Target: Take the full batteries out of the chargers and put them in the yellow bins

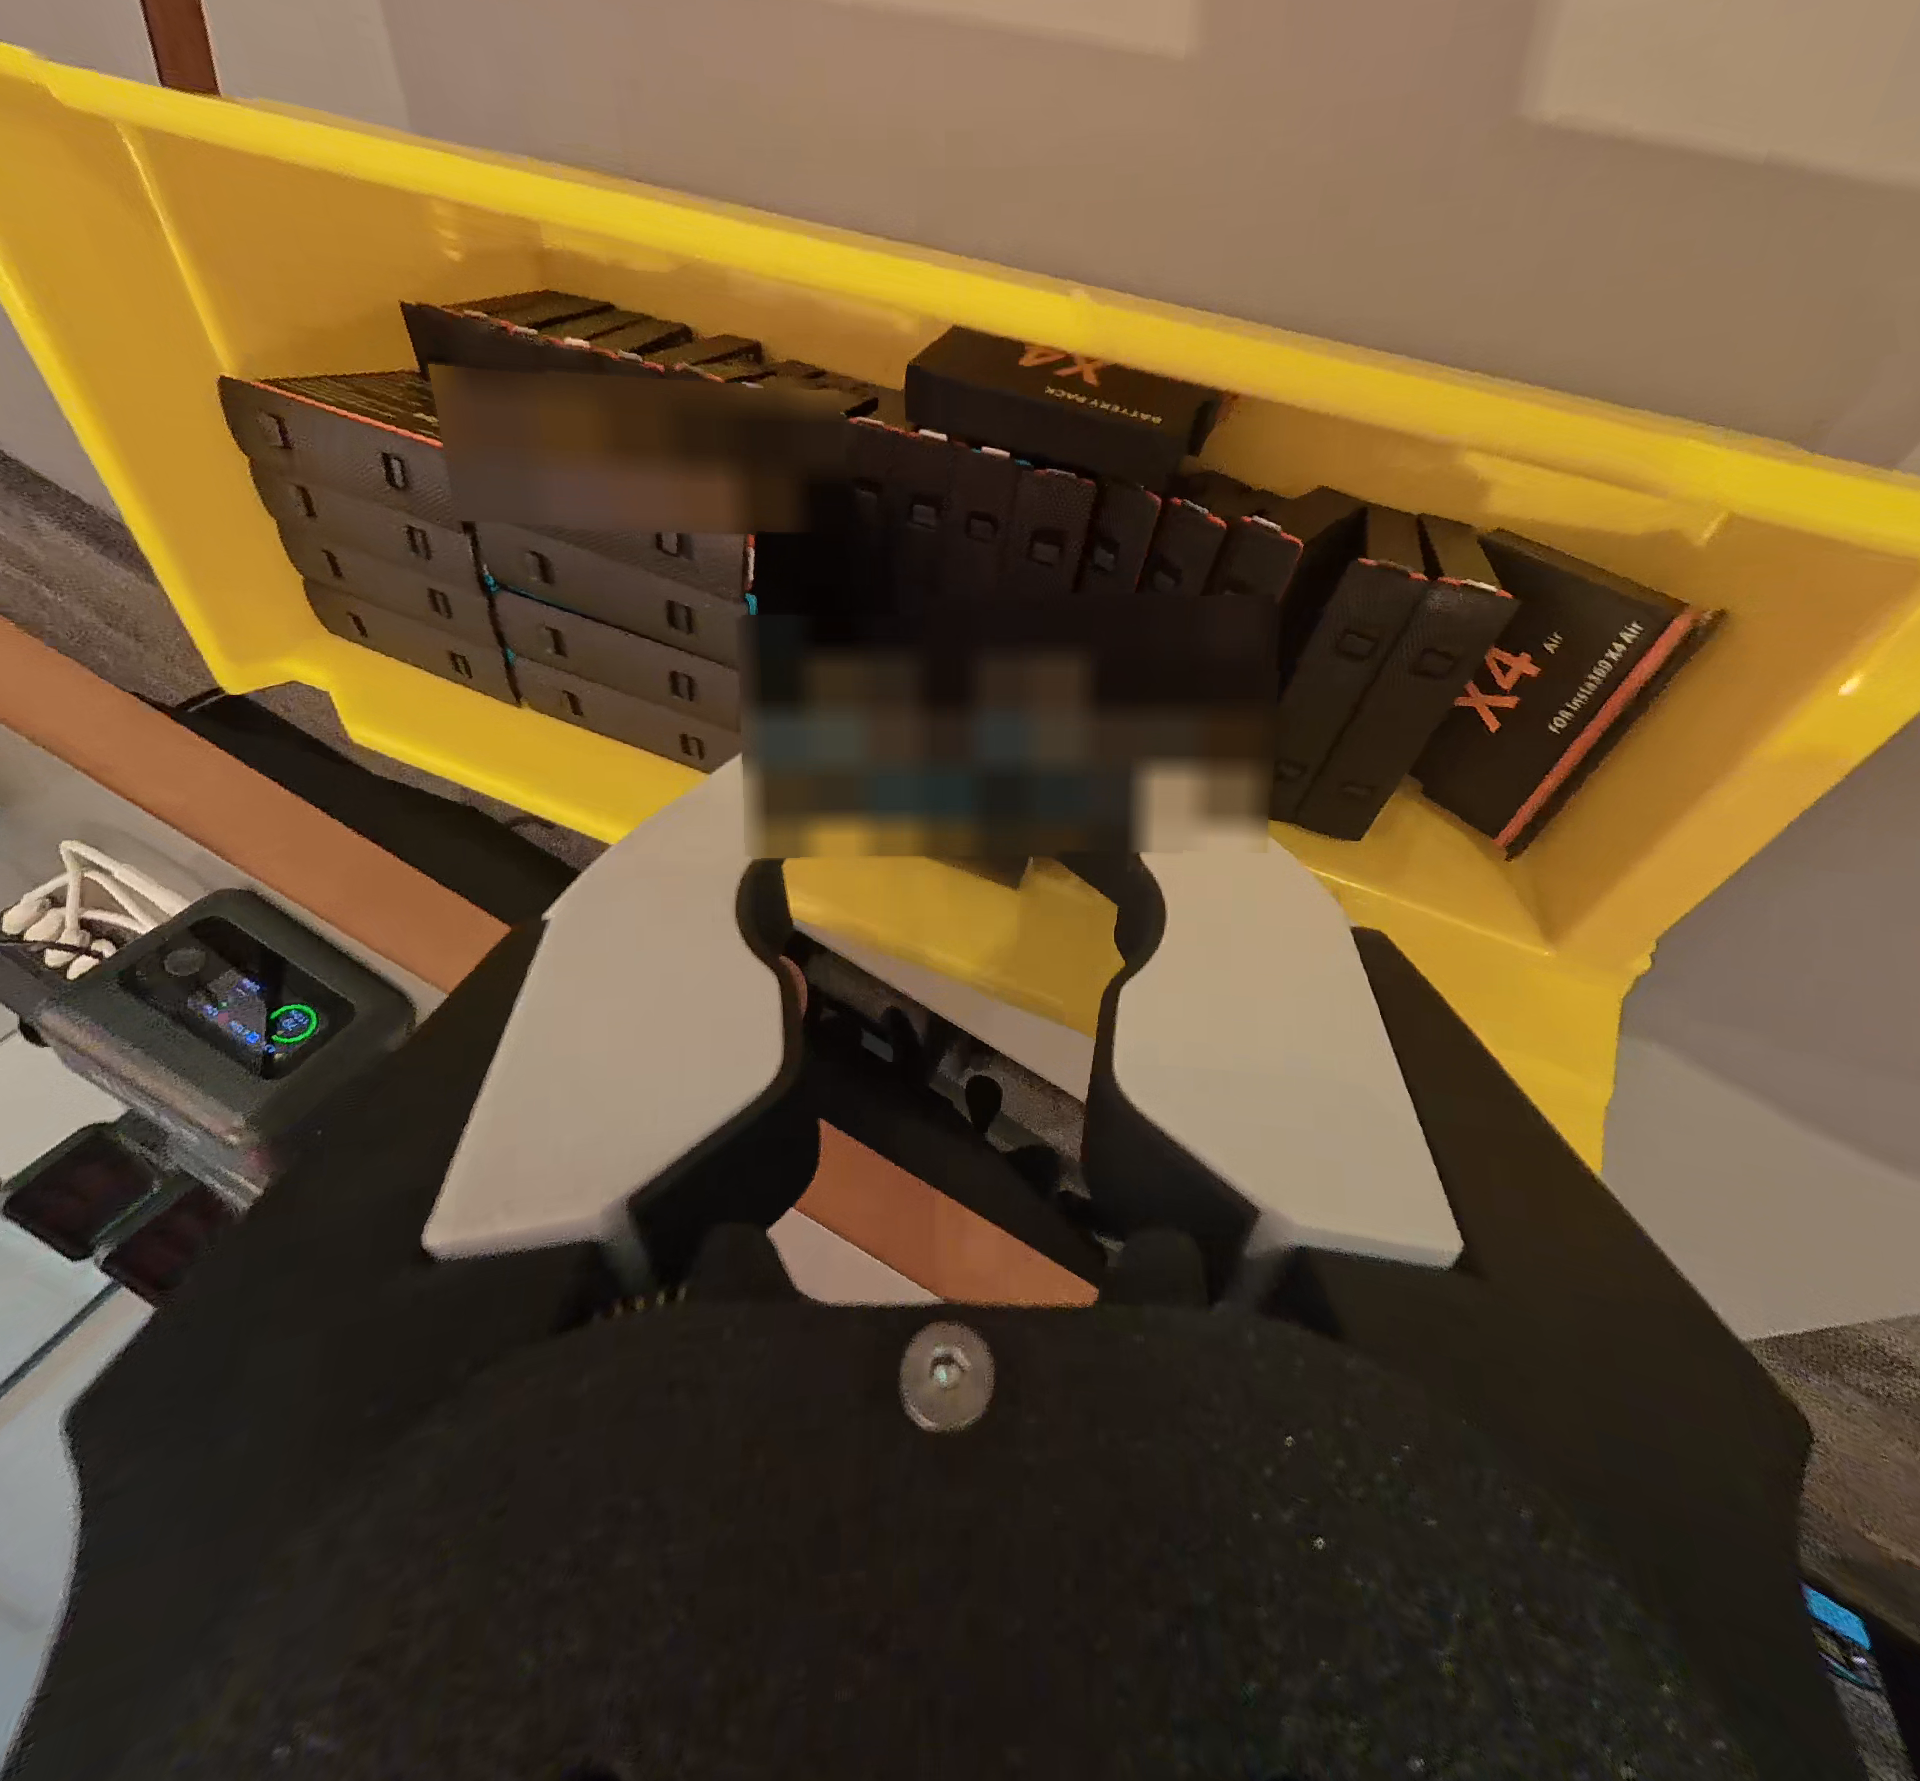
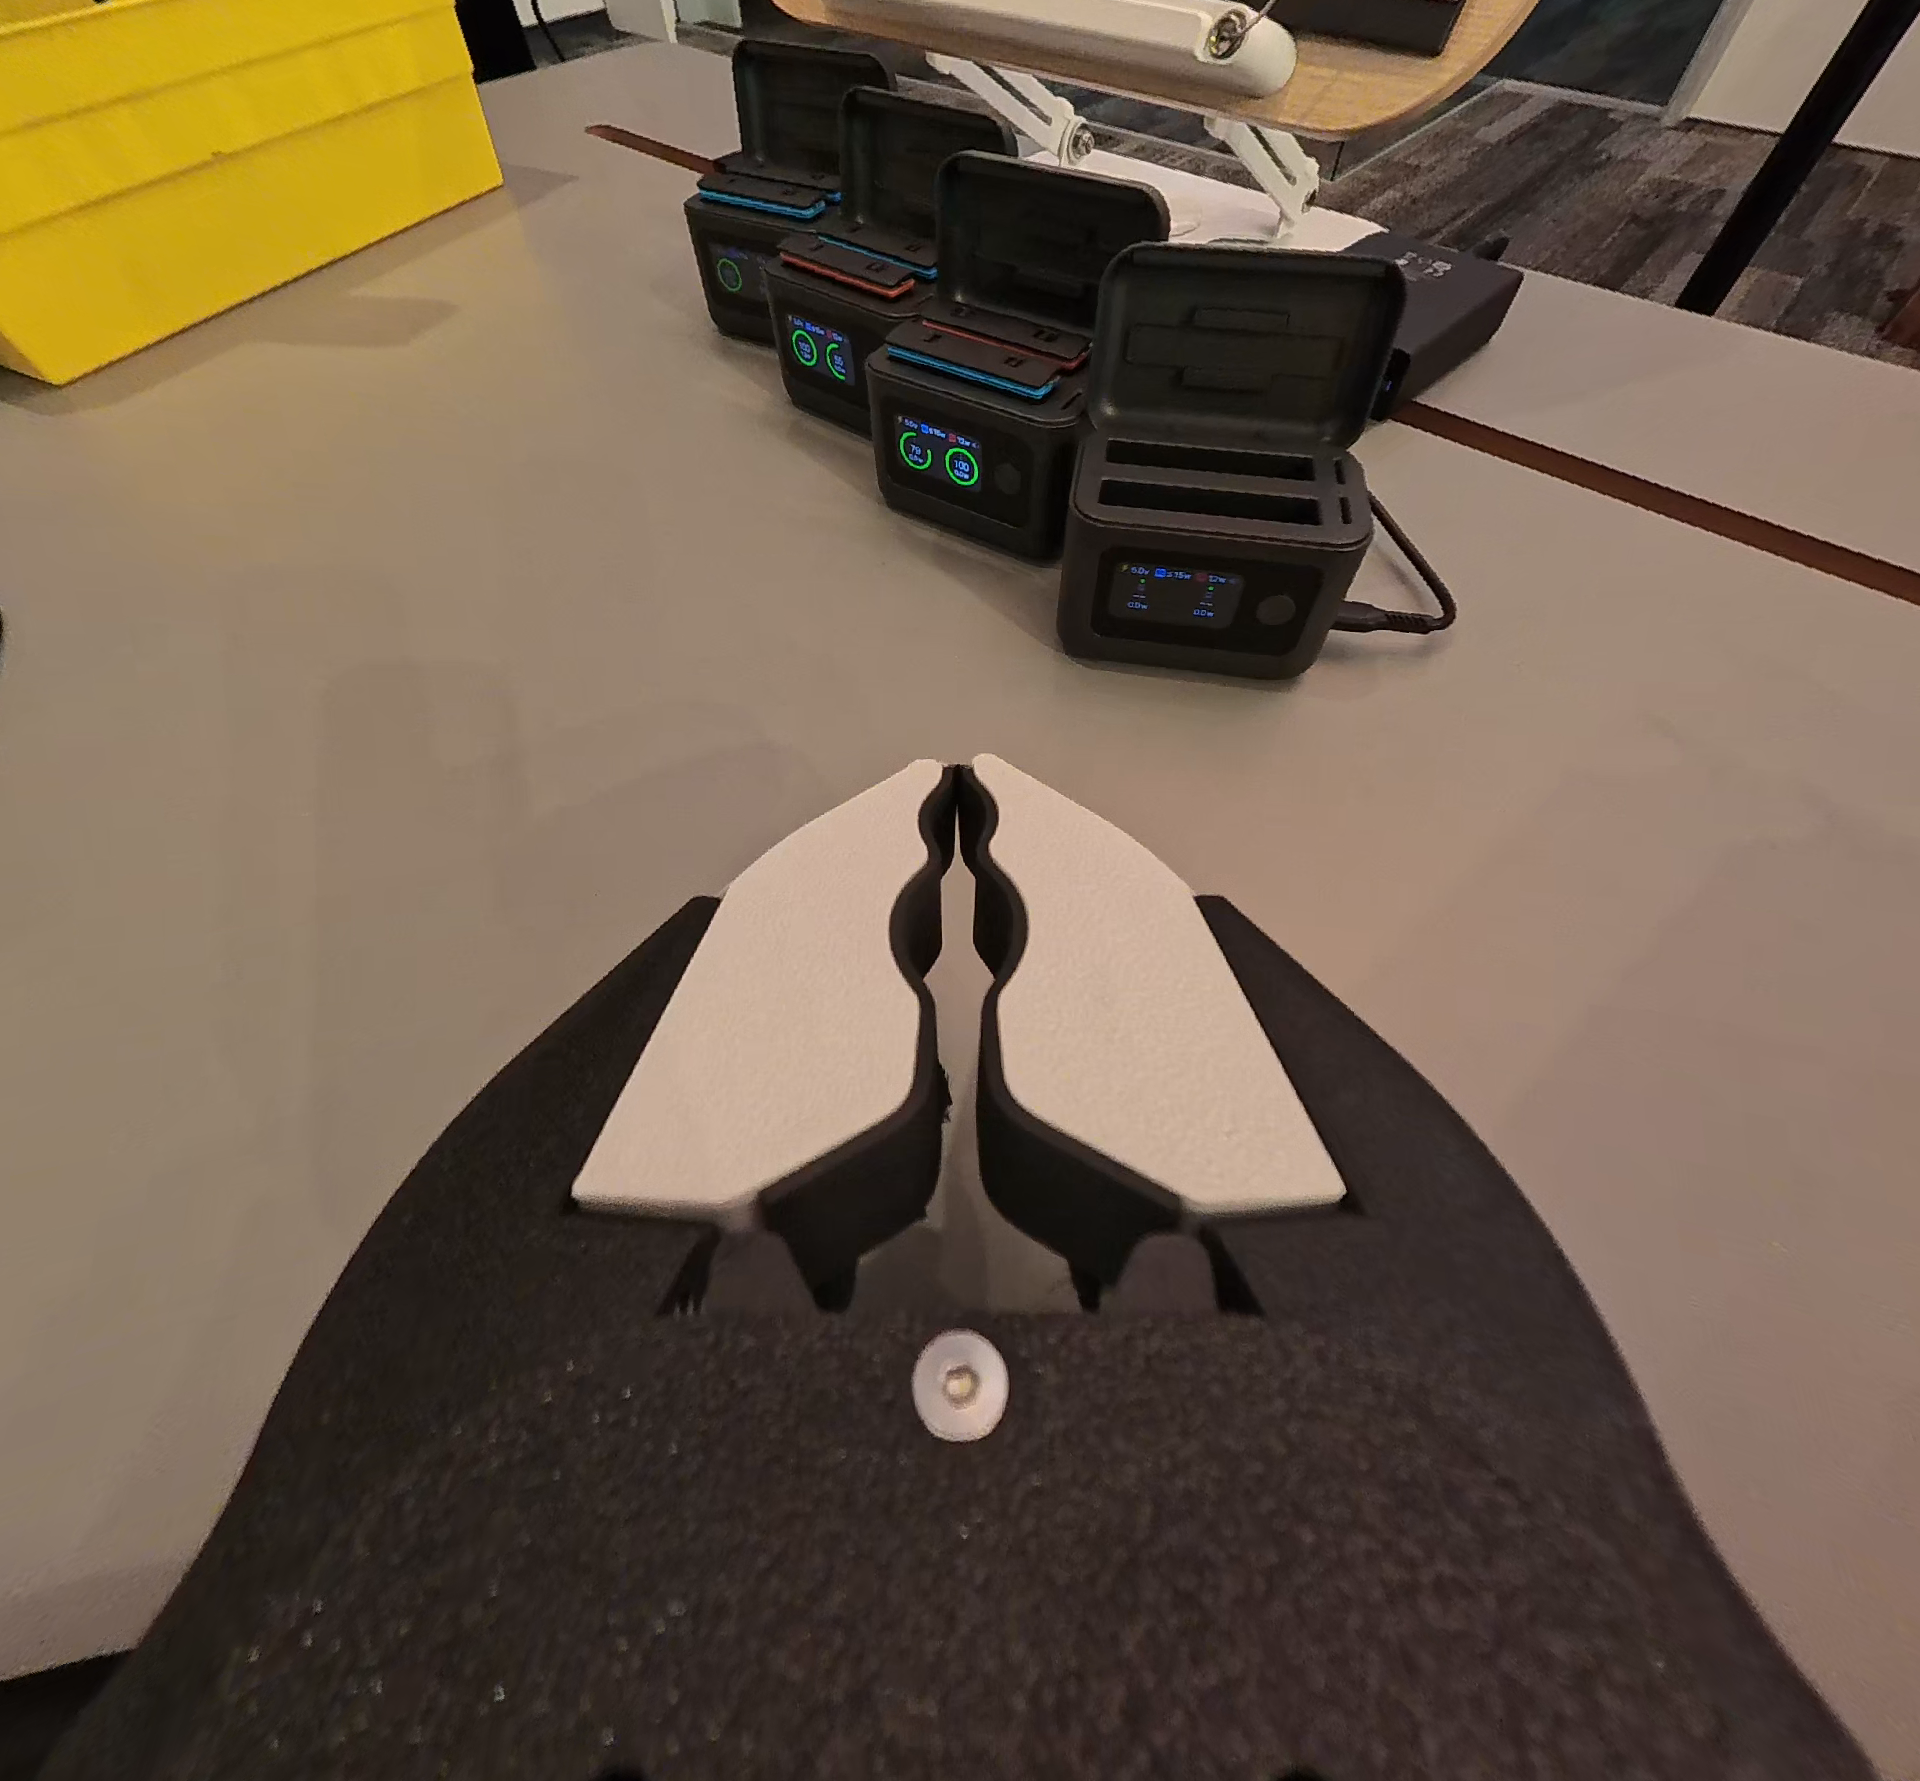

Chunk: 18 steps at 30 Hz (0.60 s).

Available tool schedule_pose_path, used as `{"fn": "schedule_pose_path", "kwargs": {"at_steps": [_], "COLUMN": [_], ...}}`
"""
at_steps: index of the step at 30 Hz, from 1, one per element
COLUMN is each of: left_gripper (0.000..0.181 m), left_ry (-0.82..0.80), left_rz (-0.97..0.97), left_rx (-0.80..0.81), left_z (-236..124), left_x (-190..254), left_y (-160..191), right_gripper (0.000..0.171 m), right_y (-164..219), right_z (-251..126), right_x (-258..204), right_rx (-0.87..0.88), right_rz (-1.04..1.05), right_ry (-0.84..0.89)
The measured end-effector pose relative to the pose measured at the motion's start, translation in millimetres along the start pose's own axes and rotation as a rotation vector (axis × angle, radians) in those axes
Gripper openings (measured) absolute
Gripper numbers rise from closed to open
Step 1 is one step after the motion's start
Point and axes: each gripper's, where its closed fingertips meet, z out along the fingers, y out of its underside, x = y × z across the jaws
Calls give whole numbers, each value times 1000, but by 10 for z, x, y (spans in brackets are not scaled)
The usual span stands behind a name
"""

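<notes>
Left gripper point(image 1: 951, 858) clamped on battery point(image 1: 904, 848) over crowded bin point(image 1: 1039, 931); snagging likely. Right gripper point(image 2: 961, 775) closed, empty.

Black batteries point(image 1: 1049, 526) packed in yellow bin point(image 1: 343, 225)

Left wrist view close above the yellow bin point(image 1: 312, 204), looking down into it, right wrist view low over the grey table point(image 2: 416, 588), facing far chargers point(image 2: 1210, 526), same bin far left.
</notes>
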Motion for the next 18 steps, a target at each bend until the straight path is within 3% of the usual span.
{"fn": "schedule_pose_path", "kwargs": {"at_steps": [11, 18], "left_gripper": [68, 70], "left_ry": [57, 61], "left_rz": [100, 201], "left_rx": [-17, -115], "left_z": [21, 70], "left_x": [175, 214], "left_y": [31, 100], "right_gripper": [0, 0], "right_y": [22, 43], "right_z": [13, 18], "right_x": [-18, -19], "right_rx": [-12, -23], "right_rz": [-4, -5], "right_ry": [-9, -12]}}
